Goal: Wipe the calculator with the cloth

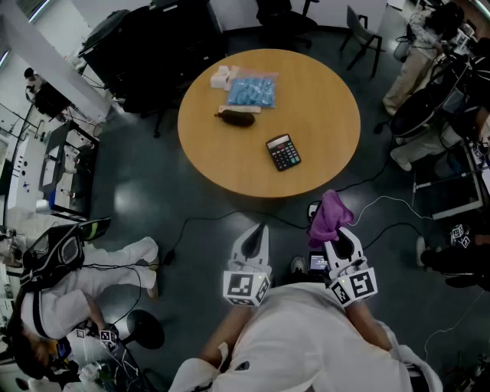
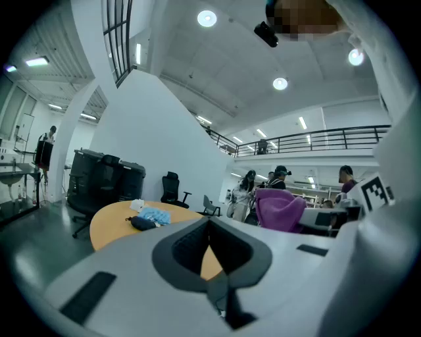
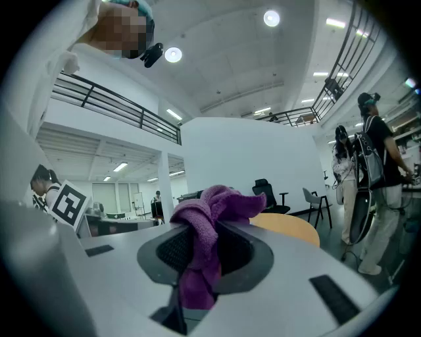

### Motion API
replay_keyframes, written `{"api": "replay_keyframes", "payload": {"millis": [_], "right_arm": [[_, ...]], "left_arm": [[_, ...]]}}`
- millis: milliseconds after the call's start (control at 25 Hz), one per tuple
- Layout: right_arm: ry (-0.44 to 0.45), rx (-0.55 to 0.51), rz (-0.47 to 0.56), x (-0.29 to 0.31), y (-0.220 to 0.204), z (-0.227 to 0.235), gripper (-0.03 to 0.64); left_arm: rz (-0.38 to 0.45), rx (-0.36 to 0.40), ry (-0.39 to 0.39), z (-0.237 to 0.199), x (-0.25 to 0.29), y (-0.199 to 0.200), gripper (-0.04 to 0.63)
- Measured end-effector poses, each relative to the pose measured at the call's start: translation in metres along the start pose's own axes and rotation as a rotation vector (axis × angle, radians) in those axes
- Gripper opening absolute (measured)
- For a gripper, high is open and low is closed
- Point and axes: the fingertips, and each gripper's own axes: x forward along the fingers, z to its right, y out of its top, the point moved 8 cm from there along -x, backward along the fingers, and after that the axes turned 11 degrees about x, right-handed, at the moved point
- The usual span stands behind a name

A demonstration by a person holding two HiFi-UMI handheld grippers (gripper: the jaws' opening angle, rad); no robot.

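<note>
Wood-toned and round, the tabletop [image 1: 325, 157] stands on a dark glossy floor [image 1: 145, 207], with black office chairs [image 1: 285, 17] beyond its far edge and people at the room's right side. The calculator [image 1: 283, 152] lies toward the tabletop's near edge; a dark pouch [image 1: 236, 117], a blue packet [image 1: 251, 91] and a white box [image 1: 222, 75] sit toward the far-left edge. Only the head view shows the calculator; the gripper views add white walls, a railed mezzanine [image 2: 316, 139] and round ceiling lights [image 2: 206, 18]. The left gripper [image 1: 262, 228] has its jaws pressed together on nothing. The right gripper [image 1: 331, 239] pinches the purple cloth [image 1: 330, 214], short of the tabletop's near edge.
</note>
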Motion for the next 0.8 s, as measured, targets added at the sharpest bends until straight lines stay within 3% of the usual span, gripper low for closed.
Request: {"api": "replay_keyframes", "payload": {"millis": [800], "right_arm": [[0.085, 0.039, -0.01, 0.01, 0.013, 0.063, 0.087]], "left_arm": [[-0.072, 0.007, 0.033, 0.027, 0.043, -0.011, 0.008]]}}
